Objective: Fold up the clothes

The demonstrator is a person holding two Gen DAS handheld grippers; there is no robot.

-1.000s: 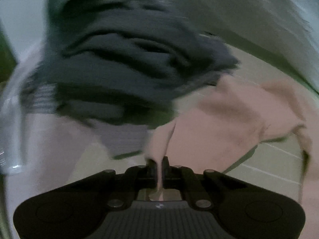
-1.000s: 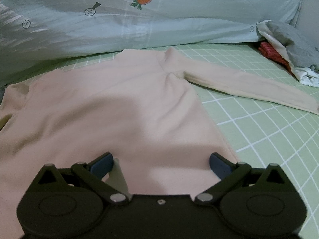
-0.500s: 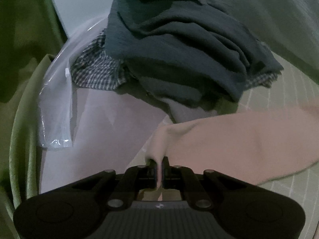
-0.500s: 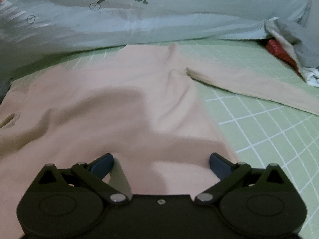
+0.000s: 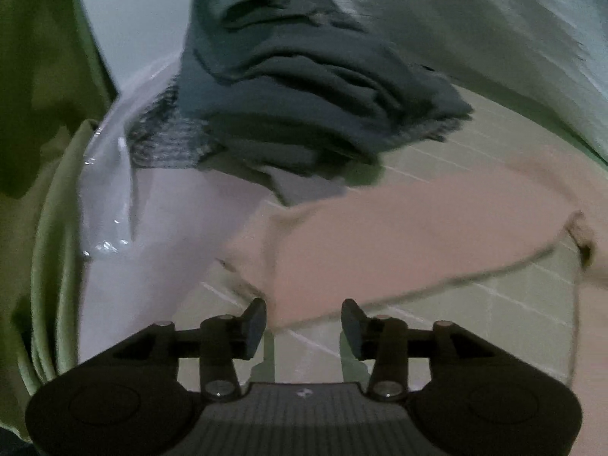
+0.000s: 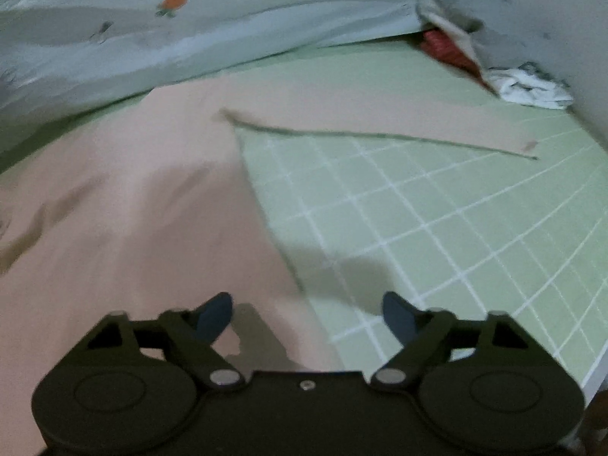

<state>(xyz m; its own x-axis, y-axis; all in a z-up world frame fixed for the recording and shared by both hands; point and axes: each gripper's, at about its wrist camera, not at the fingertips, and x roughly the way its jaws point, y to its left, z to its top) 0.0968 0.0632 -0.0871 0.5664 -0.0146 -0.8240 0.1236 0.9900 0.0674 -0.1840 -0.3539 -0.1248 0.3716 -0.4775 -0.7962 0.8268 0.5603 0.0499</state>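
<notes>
On the green checked bed [image 6: 437,209] | pink long-sleeved top [image 6: 125,209] spread flat for folding | left hand-held gripper [image 5: 303,323] opening, sleeve let go | right hand-held gripper [image 6: 307,313] closing, nothing pinched, over the hem.

Dim, flat indoor light; both fisheye views motion-blurred, edges bowed and vignetted black; soft shadows below.

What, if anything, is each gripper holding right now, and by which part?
Nothing is held. The left gripper is opening, its jaws apart just short of the pink top's sleeve. The right gripper is closing, with nothing yet pinched, over the pink top.
</notes>
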